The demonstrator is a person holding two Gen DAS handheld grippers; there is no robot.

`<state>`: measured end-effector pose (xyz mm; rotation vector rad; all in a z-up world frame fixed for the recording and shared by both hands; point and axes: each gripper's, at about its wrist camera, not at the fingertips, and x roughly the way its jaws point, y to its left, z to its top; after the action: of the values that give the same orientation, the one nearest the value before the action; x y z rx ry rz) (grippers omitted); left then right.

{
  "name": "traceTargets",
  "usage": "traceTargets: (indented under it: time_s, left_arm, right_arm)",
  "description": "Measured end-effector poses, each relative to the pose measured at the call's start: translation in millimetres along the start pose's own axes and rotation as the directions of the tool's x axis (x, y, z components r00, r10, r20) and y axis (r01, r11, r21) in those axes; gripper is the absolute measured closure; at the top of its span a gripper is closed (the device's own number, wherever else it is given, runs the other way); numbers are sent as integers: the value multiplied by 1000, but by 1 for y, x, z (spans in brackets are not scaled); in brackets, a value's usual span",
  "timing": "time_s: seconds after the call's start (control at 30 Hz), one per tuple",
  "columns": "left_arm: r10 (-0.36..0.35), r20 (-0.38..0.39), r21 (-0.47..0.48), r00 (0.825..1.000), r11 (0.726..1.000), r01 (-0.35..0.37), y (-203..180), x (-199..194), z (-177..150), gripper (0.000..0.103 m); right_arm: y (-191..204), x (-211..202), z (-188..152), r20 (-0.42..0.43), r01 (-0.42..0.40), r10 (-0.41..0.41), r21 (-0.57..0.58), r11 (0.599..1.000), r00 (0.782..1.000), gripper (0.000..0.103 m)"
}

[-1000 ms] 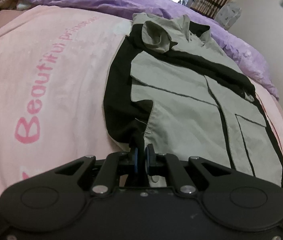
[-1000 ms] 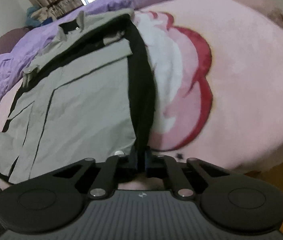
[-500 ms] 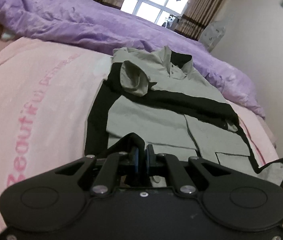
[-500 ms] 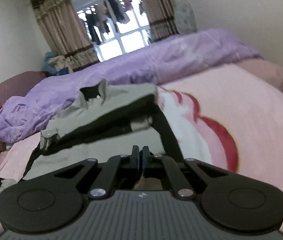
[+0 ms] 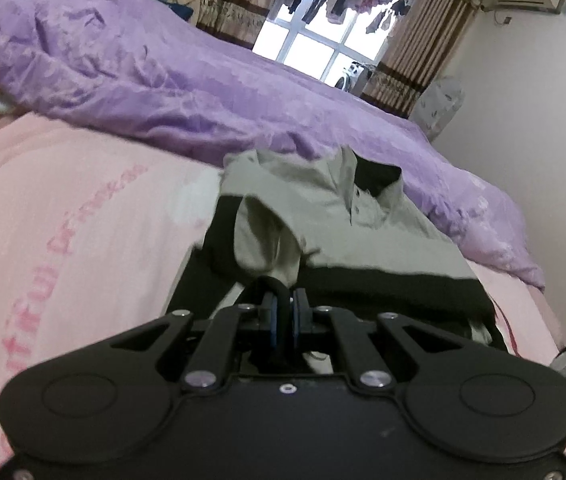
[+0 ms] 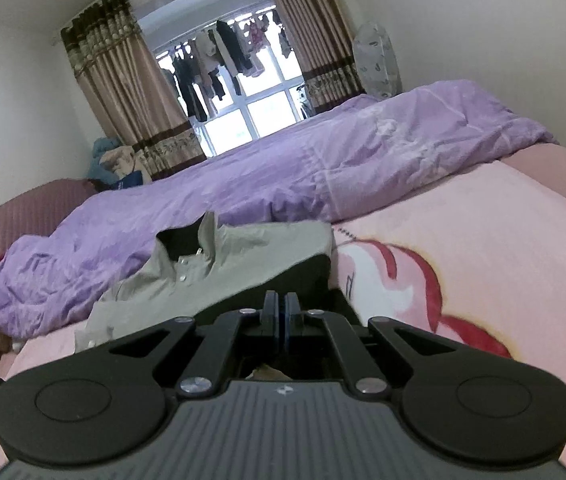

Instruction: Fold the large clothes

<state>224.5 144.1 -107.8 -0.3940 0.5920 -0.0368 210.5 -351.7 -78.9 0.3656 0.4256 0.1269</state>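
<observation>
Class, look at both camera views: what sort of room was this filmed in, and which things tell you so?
Most likely a home bedroom: a bed with a pink blanket and a purple duvet, plus a curtained window with laundry hanging outside.

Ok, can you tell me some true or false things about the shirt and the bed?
1. The shirt is grey and black. True.
2. The shirt lies on a green blanket. False: it lies on a pink blanket.
3. A purple quilt is bunched up behind the shirt. True.
4. The left tool is wide open. False: it is shut on the shirt's black hem.
5. The shirt's collar has buttons. True.
</observation>
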Motion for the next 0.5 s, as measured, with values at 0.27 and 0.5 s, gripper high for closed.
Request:
traceTargets:
  time_s: [0.27,0.5]
  left_arm:
    - [32,75,83,997,996,-38,-17,45,47,98]
    - [52,72,88,996,994,-58,-9,99,71,98]
  right_arm:
    - [-4,52,32,24,3,-2,-18,1000,1000,101]
    - [-9,105,55,21,-4,4,-16,1000,1000,101]
